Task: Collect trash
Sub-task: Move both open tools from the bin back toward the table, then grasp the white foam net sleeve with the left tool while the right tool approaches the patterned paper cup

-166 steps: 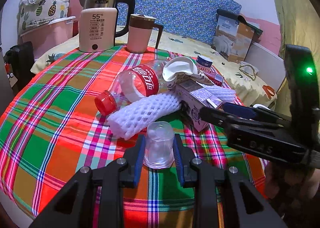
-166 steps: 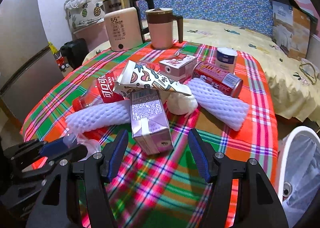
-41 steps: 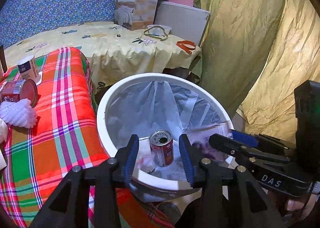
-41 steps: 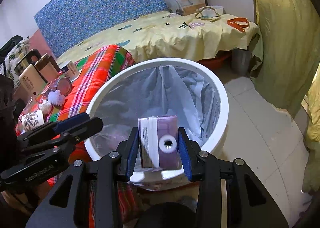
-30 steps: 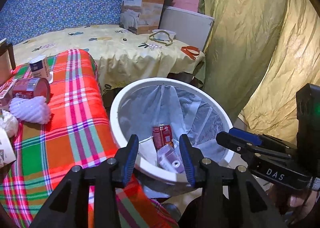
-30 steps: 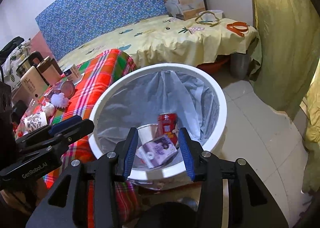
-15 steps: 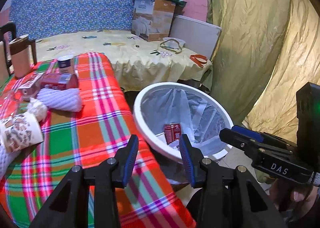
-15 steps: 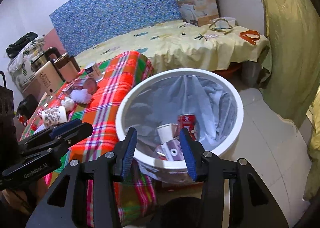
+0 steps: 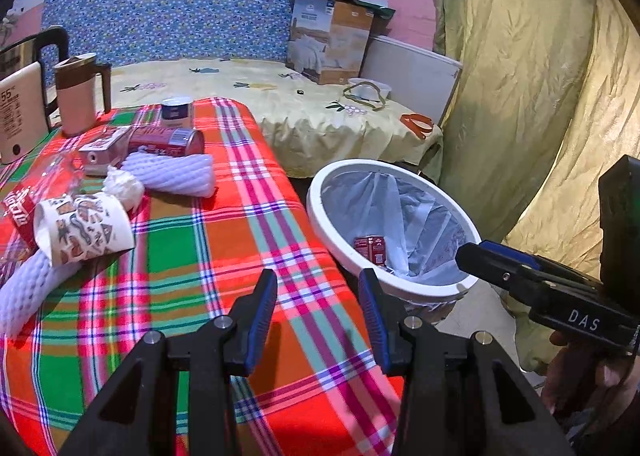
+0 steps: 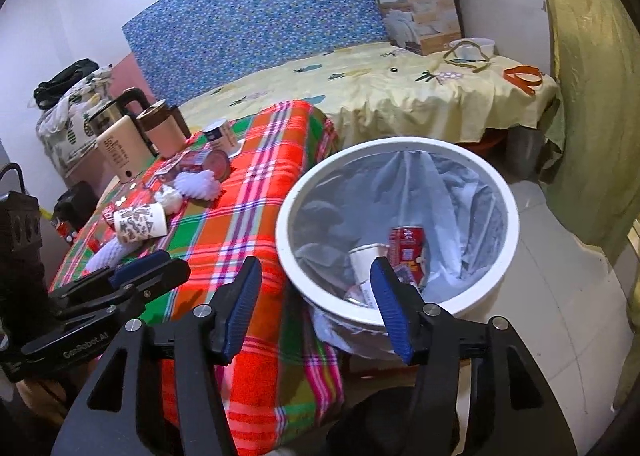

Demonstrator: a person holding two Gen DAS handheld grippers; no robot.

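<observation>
The trash is sitting in two places. In the bin [image 10: 496, 280], standing on the floor just off the table's right edge, we are seeing a red can [image 10: 408, 244], a paper cup [image 10: 366, 256] and more beneath them that we cannot make out. On the table [image 9: 256, 240] the rest is waiting toward the far left corner: a printed cup [image 9: 84, 228] lying on its side, a crumpled tissue [image 9: 124, 186] just beside it, a foam sleeve [image 9: 172, 172], a second can [image 9: 168, 141] and a small carton [image 9: 102, 152] touching behind that, and another foam sleeve [image 9: 28, 288] at the left edge. A kettle [image 9: 20, 108], a mug [image 9: 78, 94] and a small tub [image 9: 177, 110] are standing beyond them.

We are holding the left gripper [image 9: 318, 316] over bare cloth near the right edge, its jaws apart with nothing between them. The right gripper [image 10: 316, 304] is hanging over the gap between table and bin, its jaws widening and holding nothing.

We are judging that the step in hand is the reach back for the next pieces. To do it well, we are aiming each gripper at a separate item so the arms are not crossing: the left for the printed cup, the right for the foam sleeve by the can. We are squaring the jaws across the cup's round side, since it may roll, and closing gently, as both cup and foam will crush.
</observation>
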